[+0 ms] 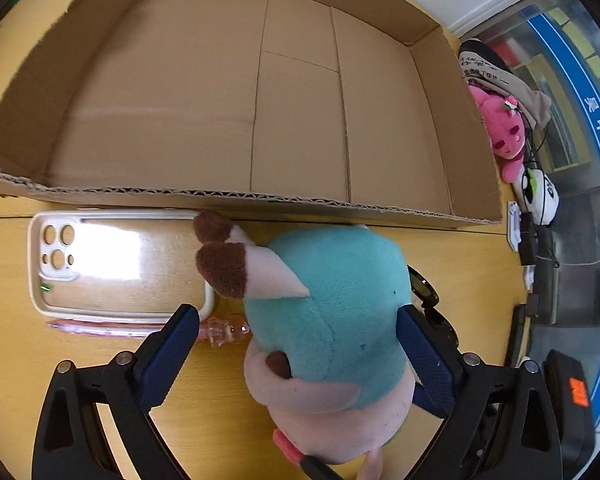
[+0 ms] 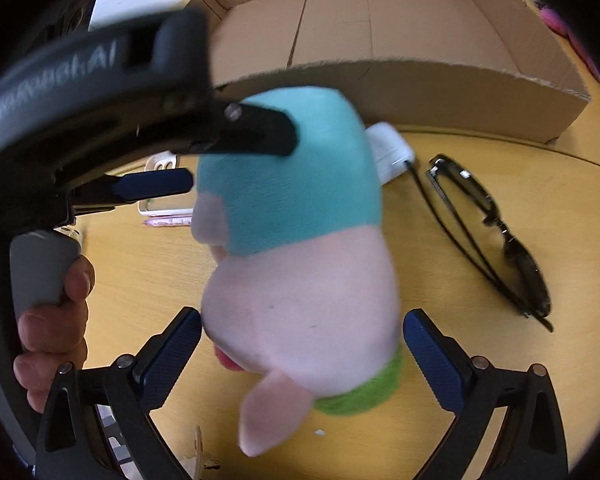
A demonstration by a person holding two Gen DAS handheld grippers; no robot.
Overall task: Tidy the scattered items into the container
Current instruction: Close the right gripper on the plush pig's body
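Note:
A plush toy (image 1: 332, 304) with a teal top and pink body lies on the wooden table in front of the cardboard box (image 1: 260, 199). My left gripper (image 1: 296, 312) is open around the teal part. Its right finger touches the plush and its left finger stands apart from it. In the right wrist view, my right gripper (image 2: 302, 316) is open on either side of the plush's (image 2: 300, 300) pink body. The left gripper (image 2: 236, 160) reaches in from the upper left. The box (image 2: 420, 80) stands just behind.
A clear phone case (image 1: 116, 264) and a pink pen (image 1: 100, 328) lie left of the plush. Black sunglasses (image 2: 488, 232) lie to its right, and a white item (image 2: 388, 148) sits behind it. A pink plush (image 1: 500, 128) and cables lie beyond the box. A hand (image 2: 56, 320) holds the left gripper's handle.

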